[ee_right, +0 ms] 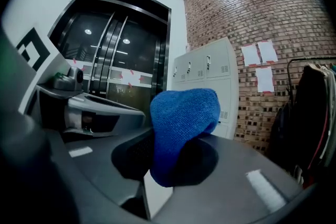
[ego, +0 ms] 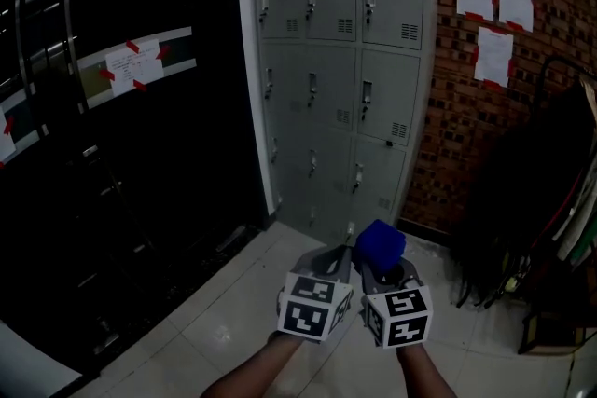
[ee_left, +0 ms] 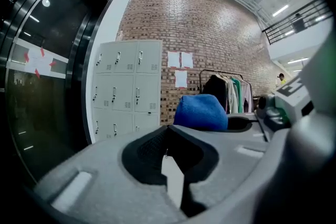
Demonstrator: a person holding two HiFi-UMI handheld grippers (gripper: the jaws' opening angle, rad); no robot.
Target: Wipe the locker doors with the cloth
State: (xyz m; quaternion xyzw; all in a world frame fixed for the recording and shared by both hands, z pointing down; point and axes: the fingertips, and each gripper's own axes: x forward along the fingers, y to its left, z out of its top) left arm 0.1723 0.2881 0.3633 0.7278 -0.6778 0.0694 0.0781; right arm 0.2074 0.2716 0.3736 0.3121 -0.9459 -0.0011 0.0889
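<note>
The room was dim. A grey bank of lockers [ego: 340, 79], three doors wide and three high with every door shut, stood against a red brick wall [ego: 457, 135]. A narrow white wall strip [ego: 254, 61] ran just left of it. Beyond the strip, a black glass front [ego: 140, 182] carried paper notes fixed with red tape. More taped paper sheets [ego: 494, 5] hung on the brick to the right of the lockers, above a rack of dark clothes [ego: 532, 200]. The floor [ego: 233, 312] was pale, glossy tile.

Both grippers were held low and side by side, well short of the lockers. The right gripper [ego: 382, 266] had its jaws clamped on a bunched blue cloth [ego: 381, 244], which bulged above the jaw tips and touched no door. The left gripper [ego: 343, 247] had its jaws closed together with nothing between them.
</note>
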